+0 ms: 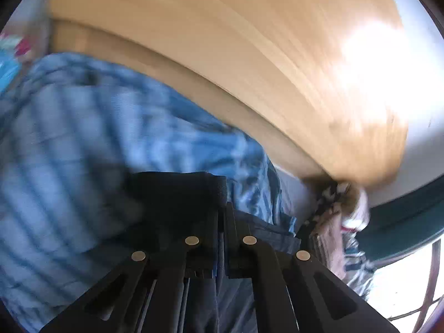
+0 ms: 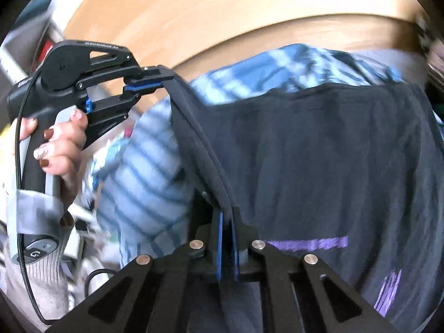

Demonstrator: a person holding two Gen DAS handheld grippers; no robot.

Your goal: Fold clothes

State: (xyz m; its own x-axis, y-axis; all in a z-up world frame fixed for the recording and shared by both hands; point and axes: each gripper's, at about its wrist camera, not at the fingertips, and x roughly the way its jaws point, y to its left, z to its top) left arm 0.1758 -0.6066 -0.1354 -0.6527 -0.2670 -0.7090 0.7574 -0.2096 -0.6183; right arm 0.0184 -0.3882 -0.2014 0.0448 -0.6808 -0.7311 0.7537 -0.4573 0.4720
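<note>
we had the dark navy t-shirt [image 2: 319,166] pinched along one hemmed edge by both tools, so that it hung stretched between them and draped down over the blue plaid garment [image 2: 144,177] beneath. our right gripper [image 2: 227,238] was clamped on that edge close to its own camera, the blue pads pressed together with the hem running up out of them. our left gripper [image 2: 144,84], seen across the table, had its fingers closed on the far end of the same hem; in its own view the left gripper [image 1: 224,216] showed dark cloth caught between the closed tips. the left hand [image 2: 59,149] wrapped the handle. we judged this two-point hold was meant to keep the edge taut and straight, so the shirt could be laid flat or doubled over cleanly.

for room, the wooden tabletop [image 2: 172,16] lay bare beyond the plaid garment, which gave a clear stretch to carry the hem toward. the near side was crowded: more loose clothes [image 2: 111,149] lay under the left hand. the table's far edge [image 1: 388,166] curved off toward a grey wall, with another patterned garment [image 1: 341,222] bunched at the corner. both views were blurred, so finer folds could not be told.
</note>
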